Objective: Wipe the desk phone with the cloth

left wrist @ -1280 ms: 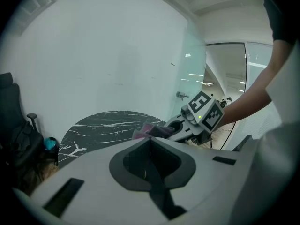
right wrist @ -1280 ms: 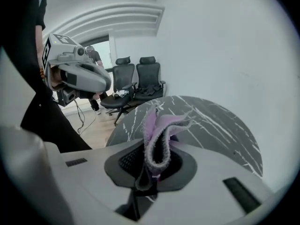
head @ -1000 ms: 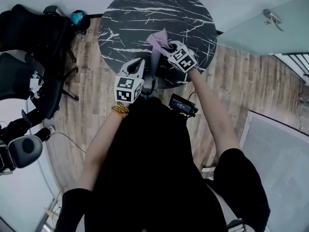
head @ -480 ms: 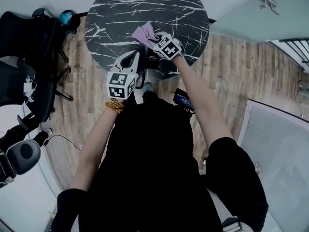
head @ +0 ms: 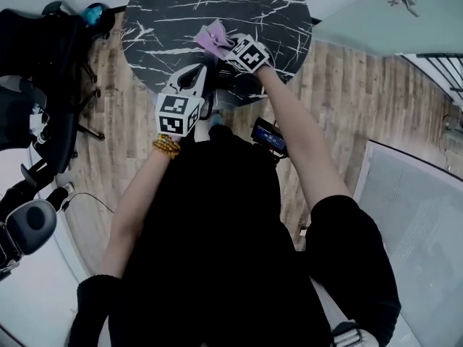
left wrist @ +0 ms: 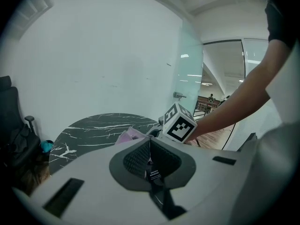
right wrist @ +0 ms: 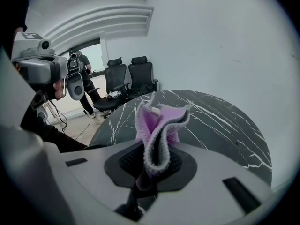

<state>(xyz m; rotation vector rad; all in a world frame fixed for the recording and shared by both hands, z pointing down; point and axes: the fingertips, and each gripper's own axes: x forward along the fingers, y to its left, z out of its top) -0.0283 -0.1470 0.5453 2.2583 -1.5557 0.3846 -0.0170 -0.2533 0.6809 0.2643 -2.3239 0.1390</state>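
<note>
A round black marble table (head: 166, 20) fills the top of the head view. My right gripper (head: 226, 47) hangs over its near half, shut on a pink cloth (head: 213, 38) that sticks up out of the jaws (right wrist: 159, 121). A dark shape (head: 242, 85) lies at the table's near edge below the right gripper; I cannot tell whether it is the desk phone. My left gripper (head: 195, 72) hovers at the near rim, its pads (left wrist: 140, 156) pressed together with nothing between them. From the left gripper view the cloth (left wrist: 129, 136) and the right gripper's marker cube (left wrist: 179, 124) show just ahead.
Black office chairs (head: 43, 49) stand left of the table on the wooden floor (head: 347, 100). A glass partition (head: 376, 16) runs at the right. A small device with a lit screen (head: 269, 137) hangs by the person's body. More chairs (right wrist: 126, 81) stand beyond the table.
The head camera has shifted, so the table sits higher and more to the left. The right gripper still holds the cloth over the table. The left gripper has edged slightly farther over the near rim.
</note>
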